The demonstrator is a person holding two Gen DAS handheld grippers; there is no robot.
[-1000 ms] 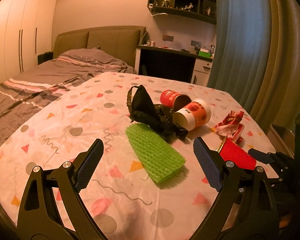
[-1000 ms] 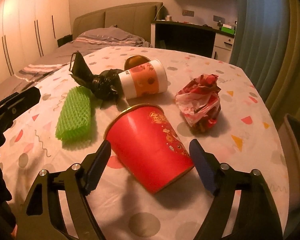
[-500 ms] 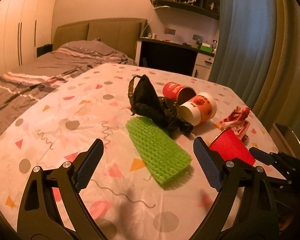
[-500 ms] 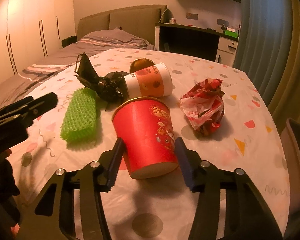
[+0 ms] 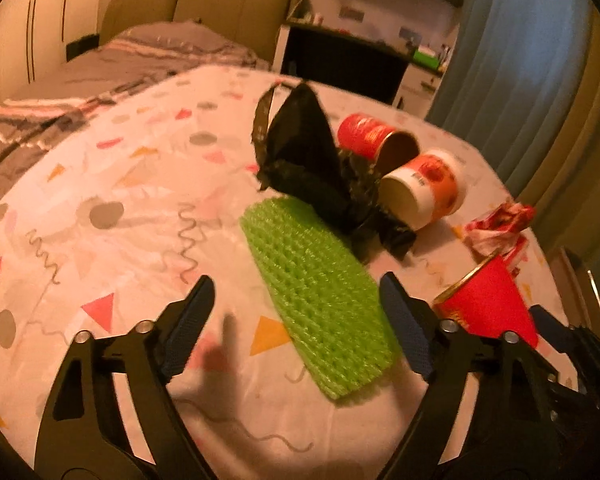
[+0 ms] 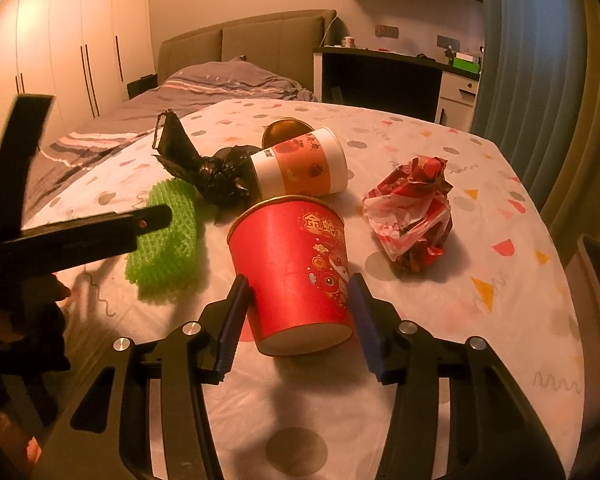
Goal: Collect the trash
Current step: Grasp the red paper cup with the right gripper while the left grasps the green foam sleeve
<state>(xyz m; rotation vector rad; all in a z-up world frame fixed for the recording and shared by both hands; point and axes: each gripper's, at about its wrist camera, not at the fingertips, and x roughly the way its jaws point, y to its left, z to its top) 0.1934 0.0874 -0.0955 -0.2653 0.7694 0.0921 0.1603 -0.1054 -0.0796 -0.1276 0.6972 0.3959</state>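
Observation:
My right gripper point(image 6: 298, 322) is shut on a red paper cup point(image 6: 296, 268) and holds it upright above the table; the cup also shows in the left wrist view point(image 5: 486, 306). My left gripper point(image 5: 296, 322) is open and empty, just above the near end of a green foam net point(image 5: 320, 292), which also shows in the right wrist view point(image 6: 166, 242). Behind the net lie a black plastic bag point(image 5: 312, 160), a red can point(image 5: 374, 140), an orange-and-white cup point(image 5: 424, 188) and a crumpled red wrapper point(image 6: 414, 208).
The trash lies on a table with a patterned white cloth point(image 5: 120, 208). A bed point(image 6: 204, 88) stands behind it, a dark desk point(image 6: 384, 80) at the back, curtains point(image 6: 528, 80) on the right.
My right gripper has closed on the red cup and lifted it upright. My left gripper has moved closer to the green net and tilted down.

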